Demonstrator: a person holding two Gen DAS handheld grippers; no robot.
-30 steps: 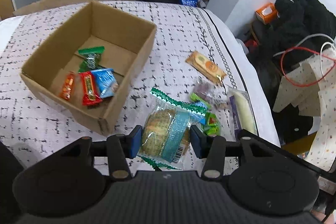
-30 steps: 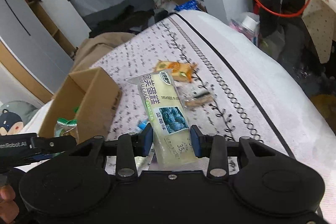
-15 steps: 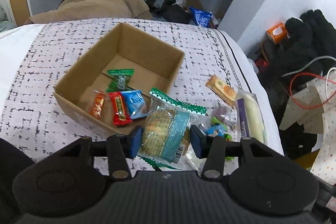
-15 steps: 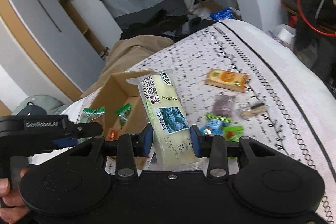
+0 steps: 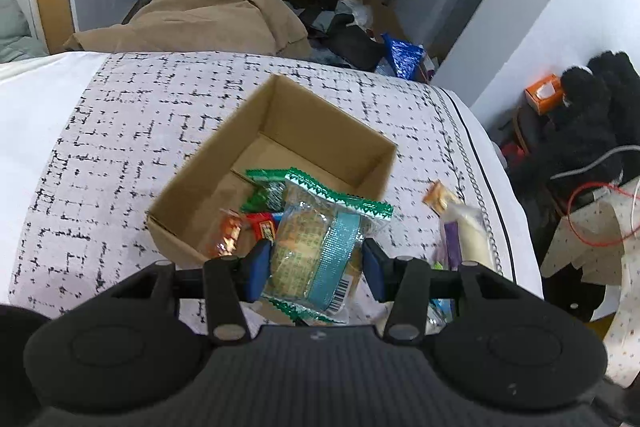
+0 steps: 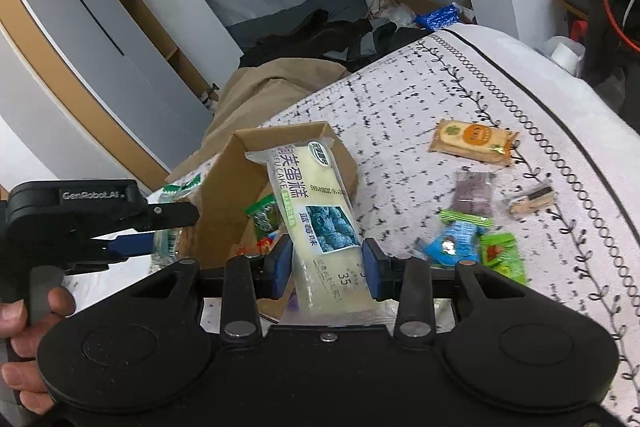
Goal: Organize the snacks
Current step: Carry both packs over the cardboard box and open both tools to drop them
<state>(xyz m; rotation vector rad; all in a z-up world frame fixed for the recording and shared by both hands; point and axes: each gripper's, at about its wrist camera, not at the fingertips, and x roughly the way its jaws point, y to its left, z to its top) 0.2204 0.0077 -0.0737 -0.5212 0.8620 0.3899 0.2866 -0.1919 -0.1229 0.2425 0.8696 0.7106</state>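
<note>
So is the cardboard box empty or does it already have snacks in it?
Not empty. The cardboard box is open-topped, and a few small wrapped candies lie on its floor, with bare cardboard floor behind them.

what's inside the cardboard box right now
Inside the cardboard box: a green candy, a red one and an orange one. The bread packet in the left gripper covers the near right part, so anything there is hidden.

Messy background tbh: tan blanket (image 5: pixel 208 15) heaped way ahead of the tongs, orange tissue box (image 5: pixel 543 94) off to the right beside black fuzzy stuff (image 5: pixel 592 115), red cable (image 5: pixel 596 215) looping below.
</note>
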